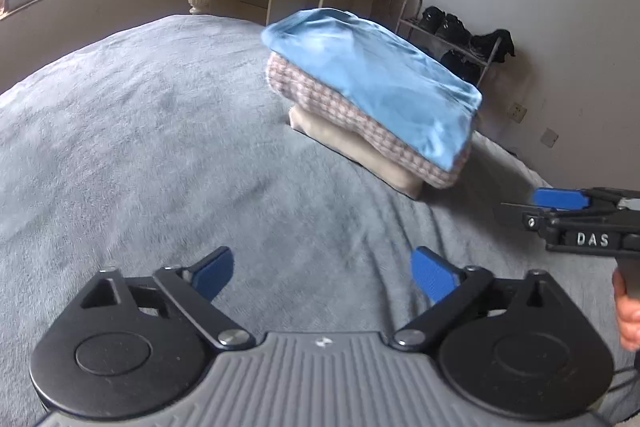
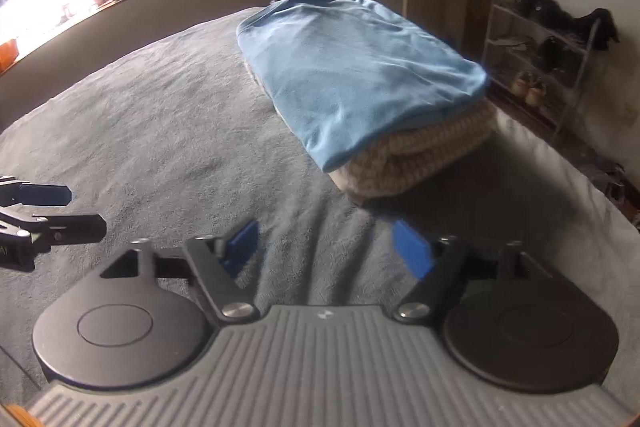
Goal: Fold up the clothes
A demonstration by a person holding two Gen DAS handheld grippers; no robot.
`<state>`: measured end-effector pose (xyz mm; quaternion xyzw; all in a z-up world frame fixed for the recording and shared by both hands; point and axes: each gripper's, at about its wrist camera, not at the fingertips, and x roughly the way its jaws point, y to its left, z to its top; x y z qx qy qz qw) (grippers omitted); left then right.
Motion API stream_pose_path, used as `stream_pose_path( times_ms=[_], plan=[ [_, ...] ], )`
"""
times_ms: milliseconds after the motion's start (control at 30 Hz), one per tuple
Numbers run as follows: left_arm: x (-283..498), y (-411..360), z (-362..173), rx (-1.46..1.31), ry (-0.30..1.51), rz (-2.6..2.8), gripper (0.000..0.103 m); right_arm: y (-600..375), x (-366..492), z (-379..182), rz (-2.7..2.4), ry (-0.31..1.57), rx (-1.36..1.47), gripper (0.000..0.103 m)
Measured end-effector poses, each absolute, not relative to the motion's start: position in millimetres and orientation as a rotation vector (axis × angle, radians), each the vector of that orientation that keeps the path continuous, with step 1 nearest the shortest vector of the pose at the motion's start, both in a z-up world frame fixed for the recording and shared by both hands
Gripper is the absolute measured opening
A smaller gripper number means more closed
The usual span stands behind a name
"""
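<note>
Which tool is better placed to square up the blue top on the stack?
Right, probably. The right tool is open and faces the blue top more squarely; the left tool, also open, sees it off to its right.

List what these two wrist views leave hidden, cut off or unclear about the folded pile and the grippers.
- Bottom cream garment: right wrist view, mostly hidden under the checked garment.
- Pile's far side: both views, hidden by the blue garment.
- Right gripper: left wrist view, cut off by the right edge.
- Left gripper: right wrist view, cut off by the left edge.
</note>
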<state>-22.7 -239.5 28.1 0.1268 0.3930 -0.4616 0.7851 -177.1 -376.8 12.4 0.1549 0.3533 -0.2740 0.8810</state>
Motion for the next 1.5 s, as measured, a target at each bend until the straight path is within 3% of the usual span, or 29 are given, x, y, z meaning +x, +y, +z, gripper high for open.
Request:
stream_pose_path(
  times_ms=[533, 1300, 1500],
  plan=[
    [-85.2, -249.3, 52.6, 0.373, 0.764, -0.888, 0.103, -357.5, -215.3, 21.5, -0.762, 0.767, 0.397, 0.09],
    [-95.5, -257.0, 45.8, 0.446, 0.8, -0.86, 0.103, -356.6, -228.0, 25.6, -0.743, 0.738, 0.402, 0.096],
    [-91.7, -242.0, 47.7, 0.356, 0.728, -0.899, 0.103, -388.8, -235.5, 36.7, -0.719, 0.558, 0.394, 0.097]
  ],
)
